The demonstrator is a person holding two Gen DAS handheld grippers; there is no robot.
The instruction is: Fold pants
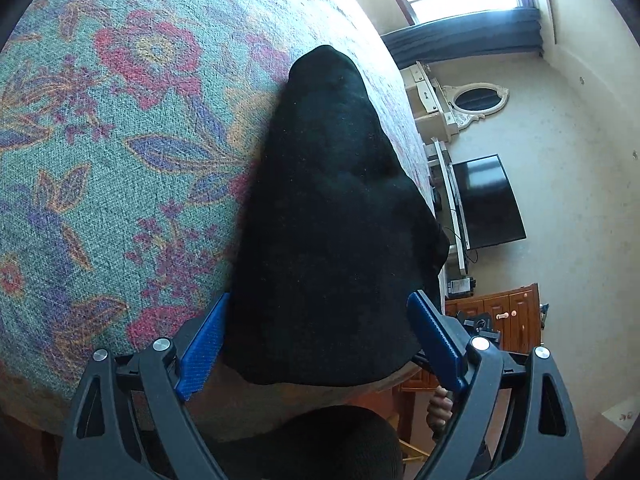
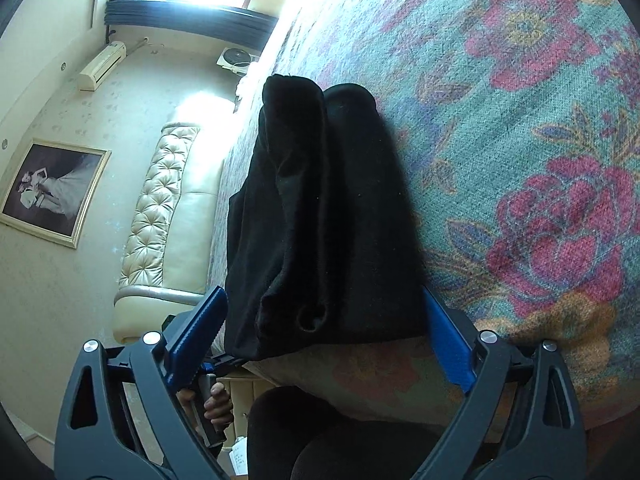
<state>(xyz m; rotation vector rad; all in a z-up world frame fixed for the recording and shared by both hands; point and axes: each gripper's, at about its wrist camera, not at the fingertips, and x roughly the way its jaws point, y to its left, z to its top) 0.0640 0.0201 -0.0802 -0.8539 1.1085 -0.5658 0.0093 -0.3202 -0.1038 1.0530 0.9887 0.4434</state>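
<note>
Both claws were spread wide. Left claw (image 1: 316,340) straddled the near end of the pants (image 1: 332,216), blue pads at either side of the cloth w/o pinching it. Right claw (image 2: 324,336) likewise open around the same end, pants (image 2: 320,220) between its fingers. One pair of black pants, folded lengthwise into a thick bundle w/ layered edges showing, lay on the floral bed cover (image 1: 100,152) at the near edge of the bed. Two claws, one garment.
</note>
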